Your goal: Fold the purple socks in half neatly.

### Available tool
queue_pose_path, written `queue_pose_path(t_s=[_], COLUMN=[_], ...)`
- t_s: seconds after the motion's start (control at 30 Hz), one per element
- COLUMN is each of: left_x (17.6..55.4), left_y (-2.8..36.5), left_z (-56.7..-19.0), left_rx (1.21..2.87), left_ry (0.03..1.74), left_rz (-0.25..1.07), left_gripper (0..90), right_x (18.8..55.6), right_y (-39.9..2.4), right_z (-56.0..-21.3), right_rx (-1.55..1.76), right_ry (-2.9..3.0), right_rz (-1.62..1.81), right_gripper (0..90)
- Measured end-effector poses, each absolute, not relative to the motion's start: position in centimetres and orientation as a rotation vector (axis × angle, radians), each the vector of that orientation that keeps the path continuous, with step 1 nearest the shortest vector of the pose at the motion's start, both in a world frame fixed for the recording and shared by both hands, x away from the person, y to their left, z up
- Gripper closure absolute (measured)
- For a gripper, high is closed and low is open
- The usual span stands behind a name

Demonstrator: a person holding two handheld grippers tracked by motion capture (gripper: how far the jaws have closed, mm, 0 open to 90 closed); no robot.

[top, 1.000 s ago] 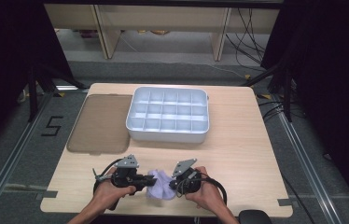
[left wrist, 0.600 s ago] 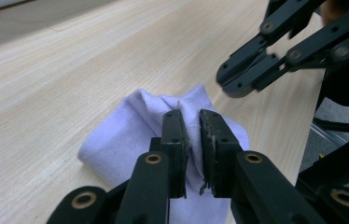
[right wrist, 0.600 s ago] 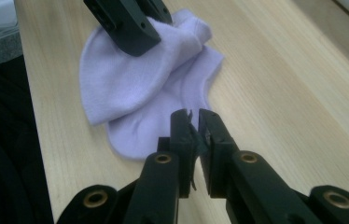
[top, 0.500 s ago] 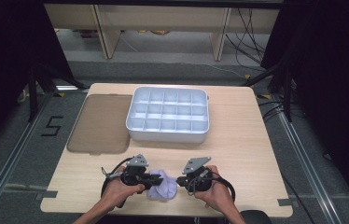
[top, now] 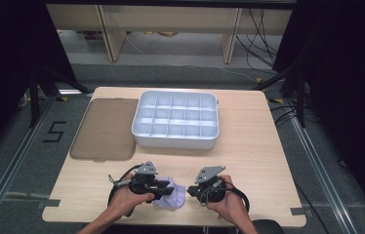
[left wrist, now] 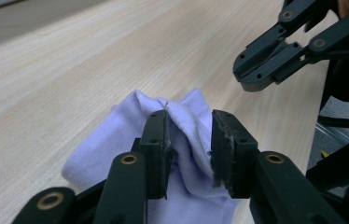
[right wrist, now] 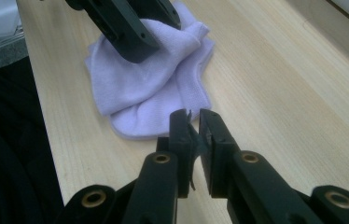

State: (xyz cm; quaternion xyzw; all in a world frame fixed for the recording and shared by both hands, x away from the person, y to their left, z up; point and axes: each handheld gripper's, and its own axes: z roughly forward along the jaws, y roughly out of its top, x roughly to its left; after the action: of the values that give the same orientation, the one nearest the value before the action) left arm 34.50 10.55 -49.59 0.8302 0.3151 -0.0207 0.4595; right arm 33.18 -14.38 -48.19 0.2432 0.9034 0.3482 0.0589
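Observation:
A crumpled lavender cloth [top: 174, 200] lies near the table's front edge, between the two hands. My left gripper [top: 170, 190] reaches over it from the left. In the left gripper view a raised fold of the cloth [left wrist: 116, 140] sits pinched between the jaws of the left gripper [left wrist: 189, 135]. My right gripper [top: 190, 191] stands just right of the cloth, apart from it. In the right gripper view the right gripper [right wrist: 192, 122] has its jaws nearly together with nothing between them, a short way from the cloth's hem [right wrist: 140, 93].
A white tray [top: 175, 141] divided into several empty compartments stands at the middle of the table. A flat brown lid [top: 105, 129] lies to its left. Bare wood stretches between the tray and the hands.
The right gripper has let go of the cloth and drawn back to the right. The left gripper stays on the cloth, which now lies flatter.

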Motion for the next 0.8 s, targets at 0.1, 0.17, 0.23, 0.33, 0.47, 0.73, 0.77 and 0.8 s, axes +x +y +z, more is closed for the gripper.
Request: queue_pose_path(t_s=[0.1, 0.17, 0.23, 0.33, 0.47, 0.73, 0.77, 0.8], left_x=[34.4, 34.3, 34.0, 34.0, 33.8, 33.1, 33.0, 32.9], left_y=[11.0, 11.6, 12.7, 13.3, 14.3, 15.4, 15.5, 15.6], left_z=[-48.9, -48.3, -47.4, -46.9, -46.7, -49.1, -49.2, -49.3], left_rx=[1.991, 1.976, 1.929, 1.888, 1.910, 2.035, 2.040, 2.046], left_ry=[0.782, 0.771, 0.766, 0.782, 0.777, 0.781, 0.781, 0.780], left_rz=[-0.077, -0.064, -0.050, -0.046, -0.026, -0.018, -0.025, -0.019], left_gripper=[59.5, 57.5, 57.1, 56.8, 61.4, 71.9, 73.3, 73.3], right_x=[33.2, 33.2, 33.2, 33.3, 33.3, 32.6, 32.4, 32.4], right_y=[-14.6, -14.7, -14.9, -15.1, -15.2, -13.0, -11.8, -11.8], right_z=[-48.0, -47.8, -47.6, -47.4, -47.1, -45.7, -45.4, -45.4], right_rx=[0.744, 0.755, 0.758, 0.768, 0.761, 0.666, 0.654, 0.654], right_ry=[2.730, 2.721, 2.699, 2.692, 2.678, 2.678, 2.692, 2.692], right_rz=[1.045, 1.050, 1.075, 1.083, 1.106, 1.205, 1.210, 1.210], right_gripper=[84.0, 83.9, 83.7, 83.4, 83.3, 83.8, 84.1, 84.1])
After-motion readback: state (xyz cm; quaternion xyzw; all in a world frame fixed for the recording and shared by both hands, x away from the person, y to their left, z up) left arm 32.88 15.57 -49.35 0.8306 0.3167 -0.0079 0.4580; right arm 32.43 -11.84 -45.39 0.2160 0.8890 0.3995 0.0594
